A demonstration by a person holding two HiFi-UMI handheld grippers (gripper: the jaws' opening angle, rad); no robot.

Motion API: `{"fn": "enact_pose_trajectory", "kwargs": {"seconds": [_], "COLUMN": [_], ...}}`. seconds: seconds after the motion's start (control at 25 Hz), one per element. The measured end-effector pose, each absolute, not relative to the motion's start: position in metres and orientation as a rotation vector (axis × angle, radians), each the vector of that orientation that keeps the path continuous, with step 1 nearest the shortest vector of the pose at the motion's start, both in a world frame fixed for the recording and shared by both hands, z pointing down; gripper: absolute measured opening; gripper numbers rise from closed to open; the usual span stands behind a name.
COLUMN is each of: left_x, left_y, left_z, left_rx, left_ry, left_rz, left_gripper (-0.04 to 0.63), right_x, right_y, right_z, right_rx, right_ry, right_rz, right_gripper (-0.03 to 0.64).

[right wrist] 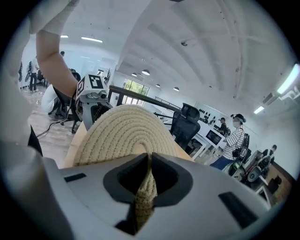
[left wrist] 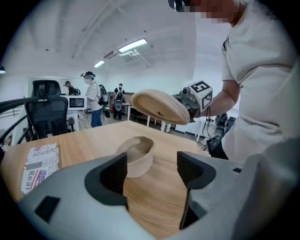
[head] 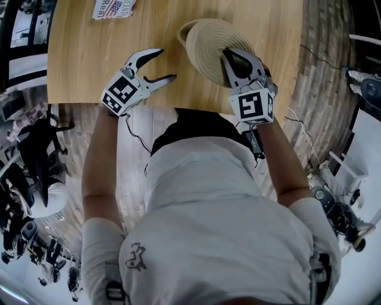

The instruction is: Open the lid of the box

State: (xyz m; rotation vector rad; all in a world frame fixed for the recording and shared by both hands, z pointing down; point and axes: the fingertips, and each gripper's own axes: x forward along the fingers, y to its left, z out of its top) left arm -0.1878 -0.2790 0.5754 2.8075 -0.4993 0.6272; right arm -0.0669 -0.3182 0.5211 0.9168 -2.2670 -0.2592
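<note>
A woven round lid [head: 209,47] hangs tilted above the table, and my right gripper [head: 230,58] is shut on its near rim. In the right gripper view the rope rim [right wrist: 146,187] is pinched between the two pads. The left gripper view shows the lid [left wrist: 159,107] raised clear above the small open box [left wrist: 137,157], which stands on the wooden table [left wrist: 159,197]. In the head view the lid hides most of the box. My left gripper [head: 166,64] is open and empty, to the left of the lid near the table's front edge, pointing toward the box [left wrist: 152,176].
A printed magazine [head: 113,7] lies at the table's far left [left wrist: 40,166]. The table's front edge [head: 89,102] runs just behind both grippers. Beyond the table are an office chair [left wrist: 47,117] and people standing in the room.
</note>
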Motion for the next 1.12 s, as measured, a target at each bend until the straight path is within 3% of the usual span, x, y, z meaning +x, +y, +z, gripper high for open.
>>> {"fn": "enact_pose_trajectory", "kwargs": {"seconds": [0.08,0.32,0.6,0.8,1.12], "left_x": [-0.192,-0.204,-0.203,-0.197,-0.165], "left_y": [-0.268,-0.241,-0.214,-0.205,-0.188], "left_z": [0.552,0.499,0.464,0.442,0.427], "left_rx": [2.81,2.789,2.715,2.676,2.638], "left_ry": [-0.573,-0.885,-1.086,-1.198,-1.281], "left_rz": [0.564,0.457,0.333,0.257,0.235], "left_gripper": [0.323,0.184,0.064,0.011,0.006], "right_x": [-0.068,-0.067,-0.061,-0.045,-0.01], "right_y": [-0.308,-0.274,-0.243,-0.226,-0.21], "right_z": [0.511,0.488,0.468,0.45,0.432], "right_rx": [0.94,0.998,1.073,1.089,1.028], "right_ry": [-2.292,-2.365,-2.439,-2.474,-2.555], "right_rz": [-0.22,-0.101,0.033,0.049,0.07], "right_gripper": [0.035,0.035,0.035,0.035,0.035]}}
